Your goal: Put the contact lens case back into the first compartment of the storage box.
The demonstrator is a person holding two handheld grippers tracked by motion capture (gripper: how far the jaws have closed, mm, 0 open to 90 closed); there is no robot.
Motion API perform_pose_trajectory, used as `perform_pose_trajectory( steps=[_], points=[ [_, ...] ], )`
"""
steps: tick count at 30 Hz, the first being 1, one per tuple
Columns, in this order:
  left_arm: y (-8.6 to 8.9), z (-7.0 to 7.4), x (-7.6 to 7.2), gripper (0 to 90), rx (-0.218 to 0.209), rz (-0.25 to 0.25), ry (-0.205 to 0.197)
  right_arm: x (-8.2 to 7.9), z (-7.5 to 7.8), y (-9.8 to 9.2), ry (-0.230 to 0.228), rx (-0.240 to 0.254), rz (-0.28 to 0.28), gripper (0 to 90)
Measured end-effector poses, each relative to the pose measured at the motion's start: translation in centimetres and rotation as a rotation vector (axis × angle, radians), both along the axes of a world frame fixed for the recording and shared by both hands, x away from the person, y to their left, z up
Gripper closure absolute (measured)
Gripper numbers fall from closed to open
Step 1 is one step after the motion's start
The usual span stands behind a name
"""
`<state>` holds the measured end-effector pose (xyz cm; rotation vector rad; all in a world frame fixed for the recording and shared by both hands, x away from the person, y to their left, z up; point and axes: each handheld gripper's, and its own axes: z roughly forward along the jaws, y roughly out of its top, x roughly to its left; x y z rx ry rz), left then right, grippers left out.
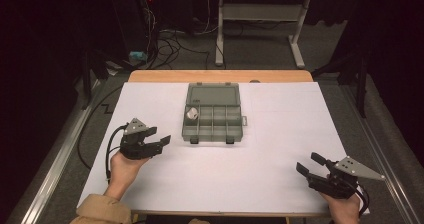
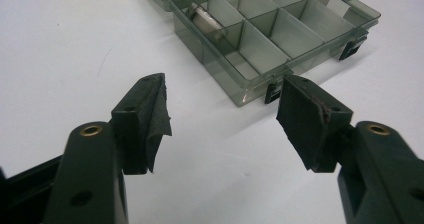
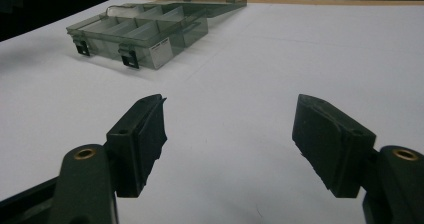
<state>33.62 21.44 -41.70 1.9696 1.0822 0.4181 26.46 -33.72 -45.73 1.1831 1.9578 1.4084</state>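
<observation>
Desk (image 1: pixel 280 149): a white sheet is spread over a wooden top, whose far edge is seen bare beyond the sheet.
Organiser box (image 1: pixel 214 120): it is set at the middle of the desk, toward the far side, lid laid open and flat behind the tray. It is judged to be thin, smoky see-through plastic: light, stiff, smooth, and likely to slide on the sheet if pushed from one side.
Compartments: the tray is split by thin dividers; nearly all cells are seen bare.
Small item (image 1: pixel 192 114): a pale, roundish piece is lodged in the far-left cell. In the left gripper view (image 2: pixel 202 17) it reads as a short shiny cylinder; its material cannot be told. It is judged light and apt to roll or slip.
Latches (image 2: pixel 271 93): two dark clips are hung on the near wall, one just beyond the left gripper's right-hand finger.
Where to take hold: the near wall or a corner of the tray is judged the firmest place; the lid is judged best taken at its free far edge.
Left gripper (image 1: pixel 164 140): it is held low over the desk, left of the box, aimed at its near-left corner. Its fingers (image 2: pixel 145 121) are spread wide, with nothing between them.
Right gripper (image 1: pixel 310 164): it is held near the near-right corner of the desk, well apart from the box, pointing toward it. Its fingers (image 3: pixel 140 141) are released, with only the bare sheet between them.
</observation>
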Motion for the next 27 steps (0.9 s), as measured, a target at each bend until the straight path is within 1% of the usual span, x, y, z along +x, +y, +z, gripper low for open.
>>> perform_pose_trajectory(
  steps=[2,11,24,27],
  points=[
    [0.1,0.0,-0.3,37.2,0.001,0.000,-0.008,0.0,0.0,0.0,0.003,0.001,-0.001,29.3],
    [0.5,-0.3,-1.2,37.2,-0.009,0.001,-0.013,0.0,0.0,0.0,0.005,0.004,-0.002,29.4],
    [1.8,-0.8,-2.3,37.1,-0.019,0.024,-0.020,0.0,0.0,0.0,0.007,0.002,-0.004,29.4],
    [2.1,-1.0,-2.6,36.7,-0.030,0.030,-0.024,0.0,0.0,0.0,0.006,0.000,-0.005,29.3]
  ],
)
